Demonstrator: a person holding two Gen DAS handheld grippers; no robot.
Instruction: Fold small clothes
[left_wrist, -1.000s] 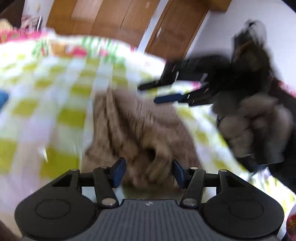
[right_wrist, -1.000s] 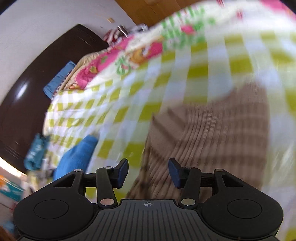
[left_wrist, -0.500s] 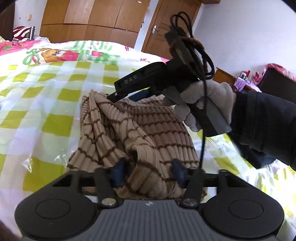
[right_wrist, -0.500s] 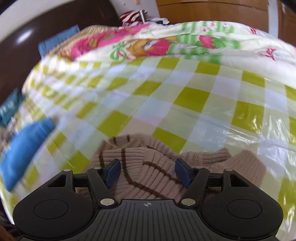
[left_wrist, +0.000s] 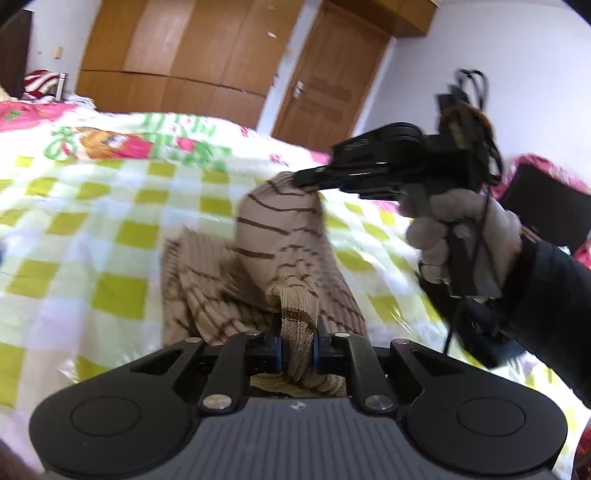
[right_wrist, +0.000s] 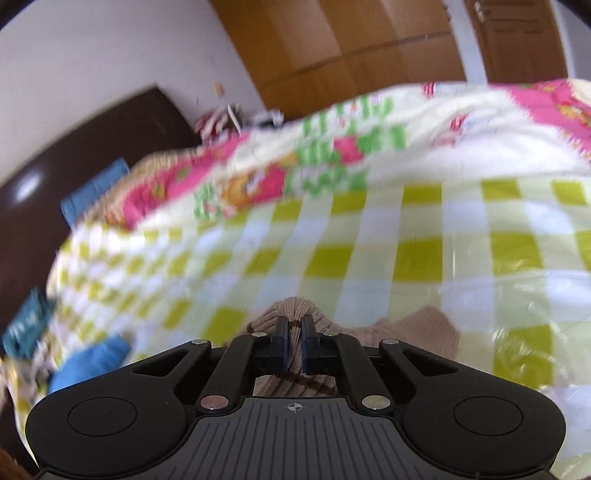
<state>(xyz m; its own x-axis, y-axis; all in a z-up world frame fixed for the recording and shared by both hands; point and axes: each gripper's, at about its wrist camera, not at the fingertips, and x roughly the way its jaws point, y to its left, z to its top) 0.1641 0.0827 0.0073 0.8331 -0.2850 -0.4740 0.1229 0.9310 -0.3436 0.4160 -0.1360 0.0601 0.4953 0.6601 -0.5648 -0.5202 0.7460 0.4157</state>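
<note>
Left gripper (left_wrist: 297, 349): jaws pressed on a ribbed fold of the sweater (left_wrist: 258, 273), which bunches between them at bottom centre of the left wrist view and spills below the pads.

Right gripper (right_wrist: 293, 341): jaws nearly together, pinching a knit ridge of the sweater (right_wrist: 295, 310) at lower centre of its own view. In the left view this gripper (left_wrist: 301, 179) shows at centre right, held by a gloved hand (left_wrist: 465, 236), its tips gripping the garment's raised peak.

Sweater: tan ribbed knit with thin brown stripes, blurred. It is lifted at two points and hangs tented between them, the lower part draping to the bed (left_wrist: 110, 236), centre of the frame. Bed cover: yellow-green and white check (right_wrist: 417, 254), glossy.
</note>
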